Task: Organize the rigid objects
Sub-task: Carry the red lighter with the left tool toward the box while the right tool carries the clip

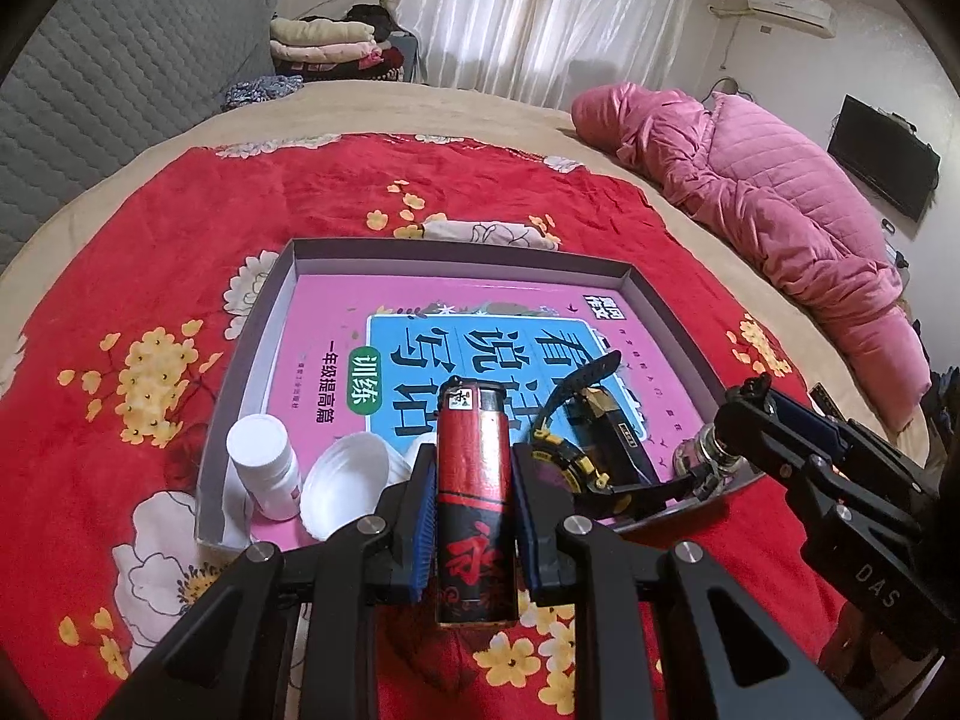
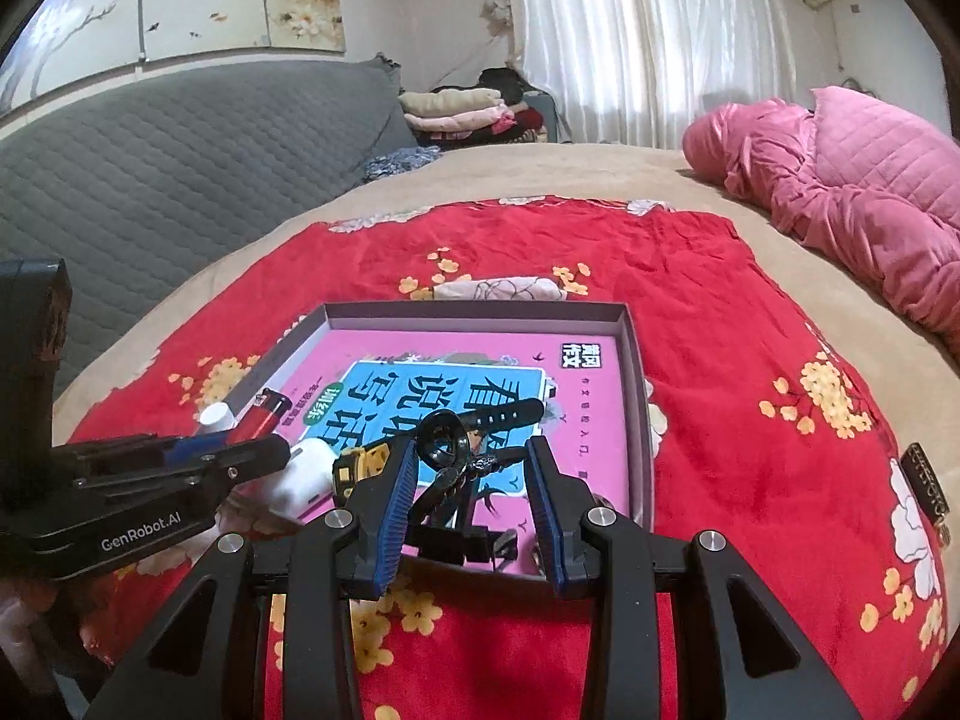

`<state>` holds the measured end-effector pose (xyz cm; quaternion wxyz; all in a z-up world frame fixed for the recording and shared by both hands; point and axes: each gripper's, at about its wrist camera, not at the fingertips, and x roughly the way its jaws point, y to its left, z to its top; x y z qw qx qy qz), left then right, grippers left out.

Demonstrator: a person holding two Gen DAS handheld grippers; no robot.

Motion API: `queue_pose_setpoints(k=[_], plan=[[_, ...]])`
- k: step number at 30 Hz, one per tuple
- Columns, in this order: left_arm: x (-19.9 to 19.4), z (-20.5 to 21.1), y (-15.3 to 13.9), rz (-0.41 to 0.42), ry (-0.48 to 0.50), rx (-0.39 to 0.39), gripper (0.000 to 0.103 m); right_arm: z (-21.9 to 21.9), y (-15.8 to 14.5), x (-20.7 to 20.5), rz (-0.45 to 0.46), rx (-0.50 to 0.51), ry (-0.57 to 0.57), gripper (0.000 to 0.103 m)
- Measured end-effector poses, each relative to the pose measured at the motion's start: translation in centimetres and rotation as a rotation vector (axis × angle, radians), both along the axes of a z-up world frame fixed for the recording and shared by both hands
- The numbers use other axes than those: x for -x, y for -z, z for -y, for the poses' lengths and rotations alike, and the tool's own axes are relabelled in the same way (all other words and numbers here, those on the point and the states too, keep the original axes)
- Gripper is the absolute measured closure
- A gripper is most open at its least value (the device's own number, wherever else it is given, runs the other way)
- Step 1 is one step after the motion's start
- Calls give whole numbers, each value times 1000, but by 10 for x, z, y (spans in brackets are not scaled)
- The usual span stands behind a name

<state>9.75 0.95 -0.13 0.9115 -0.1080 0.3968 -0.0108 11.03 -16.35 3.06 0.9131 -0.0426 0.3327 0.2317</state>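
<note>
My left gripper (image 1: 474,462) is shut on a red and black lighter (image 1: 474,498), held upright over the near edge of a shallow grey tray (image 1: 456,255). Inside the tray lie a pink book (image 1: 336,324), a white bottle (image 1: 264,462), a white ribbed dish (image 1: 345,480), a black and yellow watch (image 1: 570,462) and a small metal piece (image 1: 702,456). In the right wrist view my right gripper (image 2: 471,450) stands open over the tray's (image 2: 480,312) near right corner. A black looped thing (image 2: 444,438) sits between its blue pads (image 2: 390,516), with a gap on its right side.
The tray rests on a red floral blanket (image 1: 180,228) spread over a beige bed. A pink quilted jacket (image 1: 750,192) lies at the right, a grey quilted backrest (image 1: 120,72) runs along the left, and folded clothes (image 1: 324,42) sit behind. A small dark strip (image 2: 927,480) lies on the blanket.
</note>
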Motion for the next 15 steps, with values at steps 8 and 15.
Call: queue_pose_setpoints(k=[8, 15], plan=[[-6, 0, 6, -11, 1, 10, 80, -3, -2, -8, 7, 3, 3, 66], [-10, 0, 9, -17, 8, 20, 80, -1, -7, -12, 16, 5, 12, 66]])
